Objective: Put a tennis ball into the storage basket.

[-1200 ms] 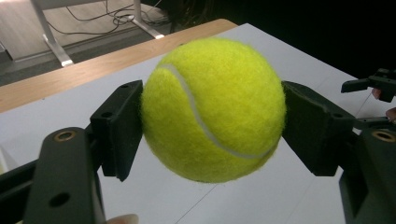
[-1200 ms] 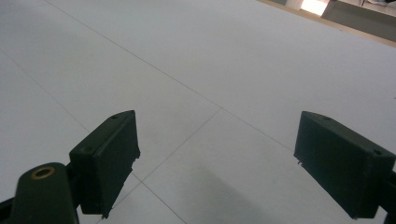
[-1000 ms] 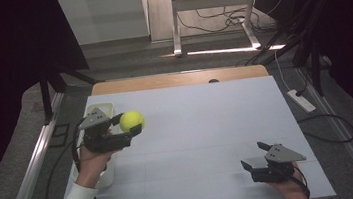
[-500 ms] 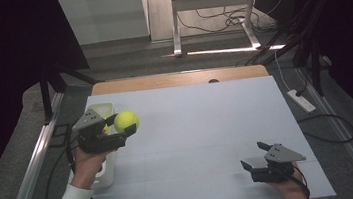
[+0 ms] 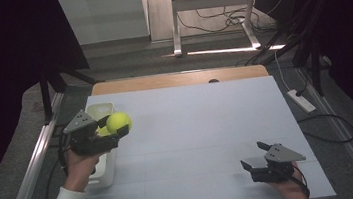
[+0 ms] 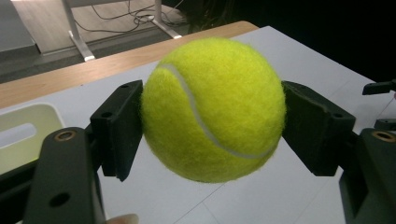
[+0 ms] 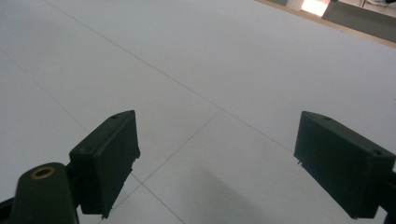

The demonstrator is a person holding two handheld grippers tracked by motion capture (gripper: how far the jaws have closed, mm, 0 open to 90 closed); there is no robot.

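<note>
Item: tennis ball (image 6: 212, 109), clamped between my left gripper (image 5: 117, 128) jaws, held in the air just beside the white bin (image 5: 99, 111) at the desk (image 5: 198, 127) edge. Right gripper (image 5: 255, 157): jaws wide apart, empty, near the desk. Handling: carry fully over the bin, lower, then release

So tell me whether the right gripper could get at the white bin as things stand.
Probably yes, with a long reach. The right gripper is open and empty at the near right; the white bin sits at the left edge, with the left gripper holding the tennis ball beside it.
</note>
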